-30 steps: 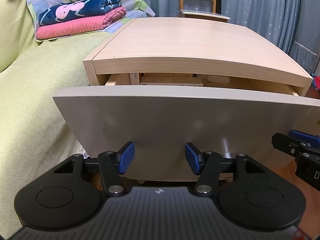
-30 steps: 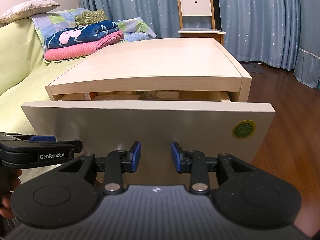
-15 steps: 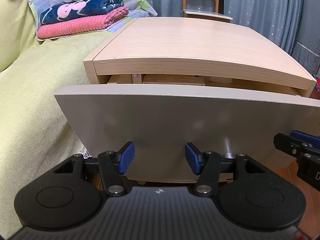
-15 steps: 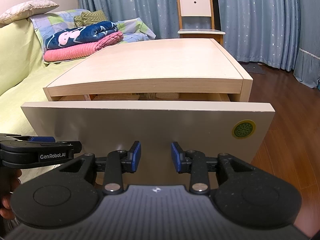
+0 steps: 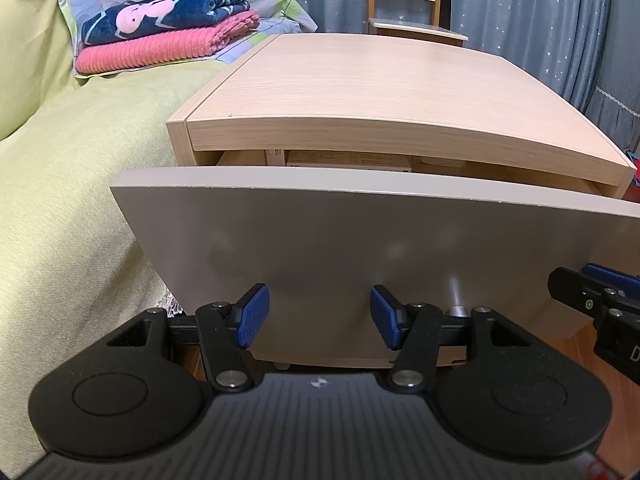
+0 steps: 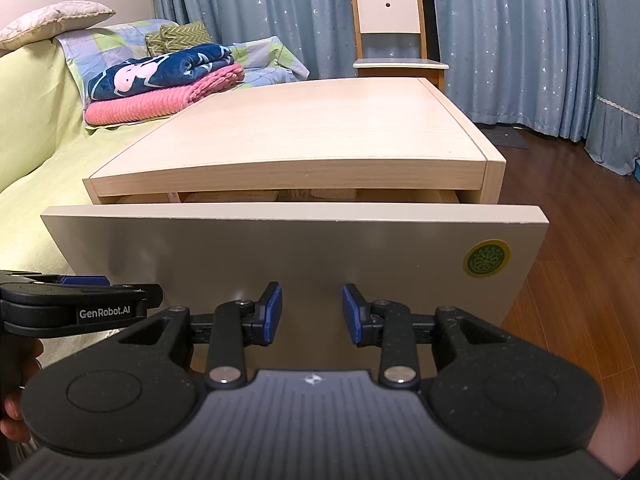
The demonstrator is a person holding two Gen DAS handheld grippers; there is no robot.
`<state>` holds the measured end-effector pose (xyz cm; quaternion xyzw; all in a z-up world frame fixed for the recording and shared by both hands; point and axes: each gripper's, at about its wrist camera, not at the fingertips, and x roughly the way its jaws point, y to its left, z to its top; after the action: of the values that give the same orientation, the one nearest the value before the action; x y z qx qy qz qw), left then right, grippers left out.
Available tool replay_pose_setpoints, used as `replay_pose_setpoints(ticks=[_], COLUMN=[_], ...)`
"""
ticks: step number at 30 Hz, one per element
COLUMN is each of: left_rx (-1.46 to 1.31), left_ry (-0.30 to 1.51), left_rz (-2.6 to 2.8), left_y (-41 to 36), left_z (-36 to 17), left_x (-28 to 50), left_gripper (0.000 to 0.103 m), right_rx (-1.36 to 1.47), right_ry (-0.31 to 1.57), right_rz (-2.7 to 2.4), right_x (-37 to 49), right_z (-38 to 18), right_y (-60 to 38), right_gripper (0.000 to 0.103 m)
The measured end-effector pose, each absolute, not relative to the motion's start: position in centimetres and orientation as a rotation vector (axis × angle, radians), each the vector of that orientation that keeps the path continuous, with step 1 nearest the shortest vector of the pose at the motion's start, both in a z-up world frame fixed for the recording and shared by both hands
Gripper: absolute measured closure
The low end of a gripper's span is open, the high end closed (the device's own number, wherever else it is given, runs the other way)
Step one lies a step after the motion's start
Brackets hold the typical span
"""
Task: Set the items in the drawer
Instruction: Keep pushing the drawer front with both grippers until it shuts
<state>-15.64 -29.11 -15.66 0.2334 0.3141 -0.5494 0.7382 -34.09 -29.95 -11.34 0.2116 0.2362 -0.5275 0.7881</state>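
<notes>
A light wood cabinet [image 5: 380, 92] [image 6: 316, 128] has its drawer slightly pulled out. The drawer's grey front panel [image 5: 360, 248] [image 6: 280, 256] fills the middle of both views. Through the narrow gap I see flat boxes [image 5: 348, 158] [image 6: 228, 197] lying inside. My left gripper [image 5: 319, 317] is open and empty, its blue pads close against the panel's lower part. My right gripper [image 6: 312, 313] is also open and empty, against the same panel further right. Each gripper shows at the edge of the other's view.
A bed with a yellow-green cover [image 5: 60, 184] lies left of the cabinet, with folded pink and navy blankets [image 6: 164, 84] on it. A white chair [image 6: 390, 28] and blue curtains [image 6: 520, 40] stand behind. Dark wood floor [image 6: 580, 272] lies to the right.
The drawer has slid inward, narrowing the gap under the cabinet top. Both grippers stayed open against the front panel and moved forward with it.
</notes>
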Motion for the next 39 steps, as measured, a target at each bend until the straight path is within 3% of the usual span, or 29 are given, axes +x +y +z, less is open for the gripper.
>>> replay_pose_setpoints(ticks=[39], left_rx=[0.503], left_ry=[0.699], left_rz=[-1.200], left_y=[-30.7], left_z=[-16.0], left_x=[-14.7], left_gripper=[0.044], right_rx=[0.446], right_ry=[0.502], right_rz=[-1.155], right_x=[-33.9], right_z=[-11.1], right_y=[-31.1], right_gripper=[0.074])
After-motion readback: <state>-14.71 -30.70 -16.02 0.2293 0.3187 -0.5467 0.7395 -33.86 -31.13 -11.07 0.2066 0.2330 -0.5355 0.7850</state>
